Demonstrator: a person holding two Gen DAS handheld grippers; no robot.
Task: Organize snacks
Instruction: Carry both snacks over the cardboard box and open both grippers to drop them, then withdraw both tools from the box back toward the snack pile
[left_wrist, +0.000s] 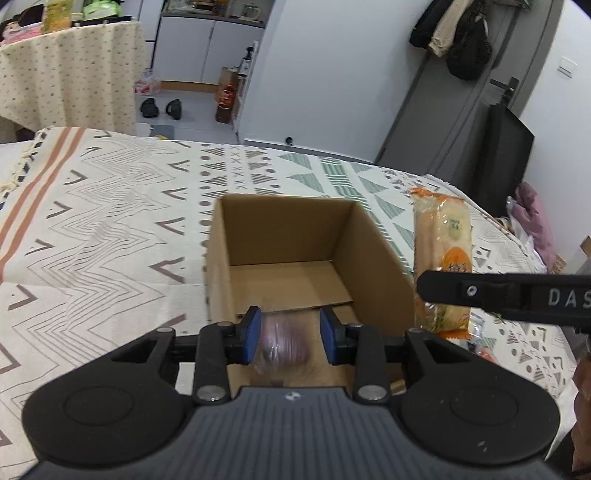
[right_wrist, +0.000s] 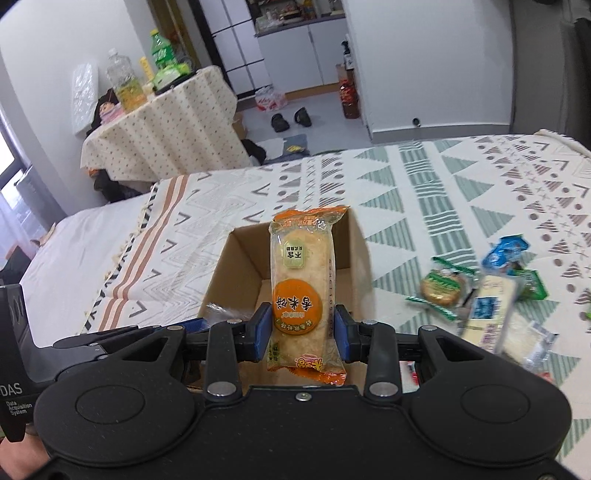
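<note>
Rice-cracker packet (right_wrist: 301, 291) clamped upright in right hand-held gripper (right_wrist: 301, 330) above cardboard box (left_wrist: 373, 251), ready for dropping in; left hand-held gripper (left_wrist: 290, 334), jaws parted, apparently releases a blurred purple-wrapped snack (left_wrist: 282, 343) into it.

2 close wrist views, sharing cardboard box (left_wrist: 295, 236)
</note>
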